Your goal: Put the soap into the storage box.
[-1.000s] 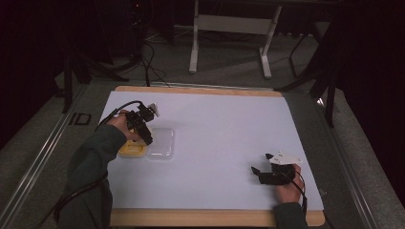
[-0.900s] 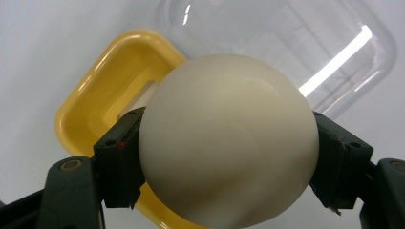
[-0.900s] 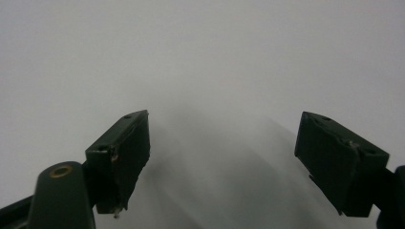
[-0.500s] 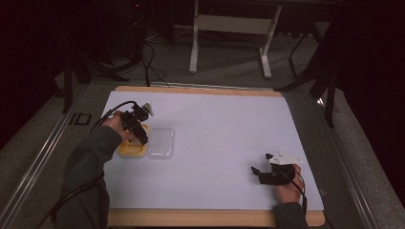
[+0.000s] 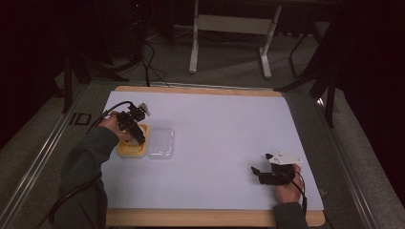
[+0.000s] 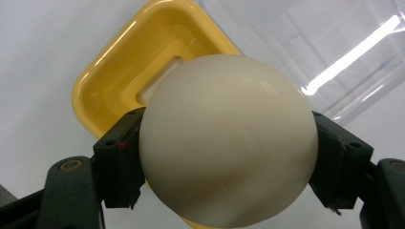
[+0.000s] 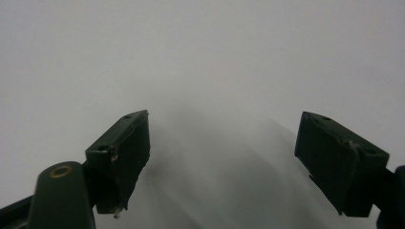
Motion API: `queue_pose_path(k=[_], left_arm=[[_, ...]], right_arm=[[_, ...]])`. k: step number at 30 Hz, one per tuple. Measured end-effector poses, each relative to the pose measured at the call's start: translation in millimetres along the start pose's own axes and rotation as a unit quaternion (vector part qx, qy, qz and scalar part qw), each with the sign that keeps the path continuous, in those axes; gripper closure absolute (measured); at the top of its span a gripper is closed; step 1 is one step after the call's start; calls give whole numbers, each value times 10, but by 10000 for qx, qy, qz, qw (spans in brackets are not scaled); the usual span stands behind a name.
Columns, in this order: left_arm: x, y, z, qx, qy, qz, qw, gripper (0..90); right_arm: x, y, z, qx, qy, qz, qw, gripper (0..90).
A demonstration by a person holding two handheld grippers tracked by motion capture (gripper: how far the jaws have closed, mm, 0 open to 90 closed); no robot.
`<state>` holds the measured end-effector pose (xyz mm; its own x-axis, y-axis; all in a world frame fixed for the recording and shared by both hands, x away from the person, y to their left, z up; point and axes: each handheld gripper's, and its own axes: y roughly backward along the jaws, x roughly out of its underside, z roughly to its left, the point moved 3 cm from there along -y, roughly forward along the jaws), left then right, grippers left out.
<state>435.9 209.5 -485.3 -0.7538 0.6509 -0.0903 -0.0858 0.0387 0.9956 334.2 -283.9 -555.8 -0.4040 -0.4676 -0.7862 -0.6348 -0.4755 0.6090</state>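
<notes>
Left gripper (image 6: 224,157) clamps a smooth cream ball (image 6: 228,140) over the yellow tray (image 6: 112,88); right gripper (image 7: 222,157) rests open. A loosening squeeze could let the ball roll away.

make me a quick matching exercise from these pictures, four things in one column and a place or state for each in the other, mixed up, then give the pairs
Things:
1. white ball
2. yellow tray
3. clear lid
4. right gripper

Places or states:
A. lies flat on the white table beside the yellow tray
B. jaws open, nothing between them
C. clamped between the left gripper's jaws
D. sits open on the table under the held ball

Pairs: 1-C, 2-D, 3-A, 4-B
</notes>
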Motion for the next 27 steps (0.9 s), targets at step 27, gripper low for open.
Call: queue_pose_path(k=[27], left_arm=[[117,-149,81,251,28,-190,9995,87]], right_arm=[[-1,-3,5,5,24,7,10000,190]])
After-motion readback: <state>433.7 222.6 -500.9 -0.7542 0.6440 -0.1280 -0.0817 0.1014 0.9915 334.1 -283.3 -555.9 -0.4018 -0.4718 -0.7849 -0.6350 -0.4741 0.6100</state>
